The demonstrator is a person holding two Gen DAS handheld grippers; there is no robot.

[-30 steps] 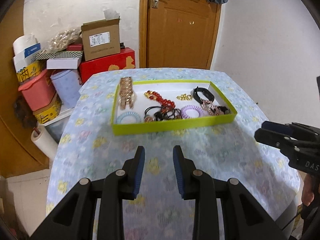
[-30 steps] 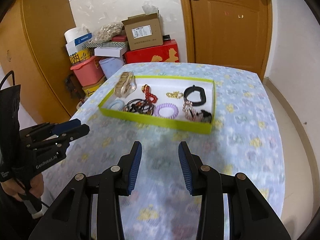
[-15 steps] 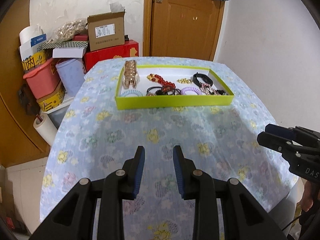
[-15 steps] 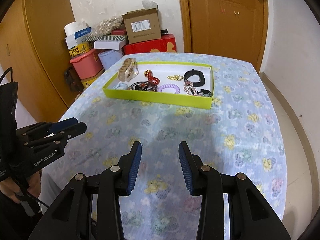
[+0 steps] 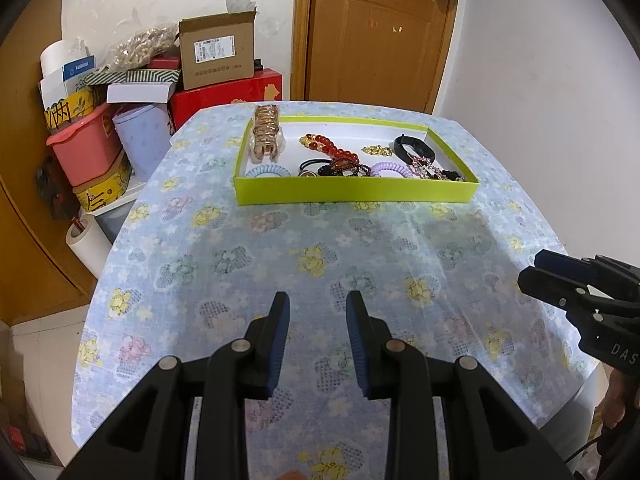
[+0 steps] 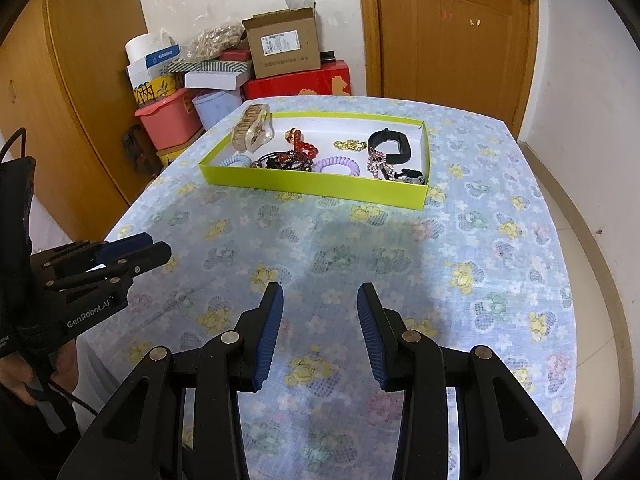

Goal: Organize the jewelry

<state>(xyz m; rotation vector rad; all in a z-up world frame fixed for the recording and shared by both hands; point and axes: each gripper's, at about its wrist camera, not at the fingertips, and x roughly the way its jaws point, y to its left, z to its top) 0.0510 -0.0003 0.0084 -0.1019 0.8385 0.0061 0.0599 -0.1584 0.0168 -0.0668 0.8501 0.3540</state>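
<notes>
A lime-green tray sits at the far end of the table and holds jewelry: a gold bracelet, red beads, a blue coil tie, a purple coil tie, a black band, a gold chain. My left gripper is open and empty, well short of the tray. My right gripper is open and empty too.
The table wears a blue flowered cloth. Cardboard and red boxes and plastic bins are stacked off its far left. A wooden door stands behind the table.
Both grippers have drawn back from the tray toward the near edge of the table; the tray looks smaller and farther. Both stayed open and empty.
</notes>
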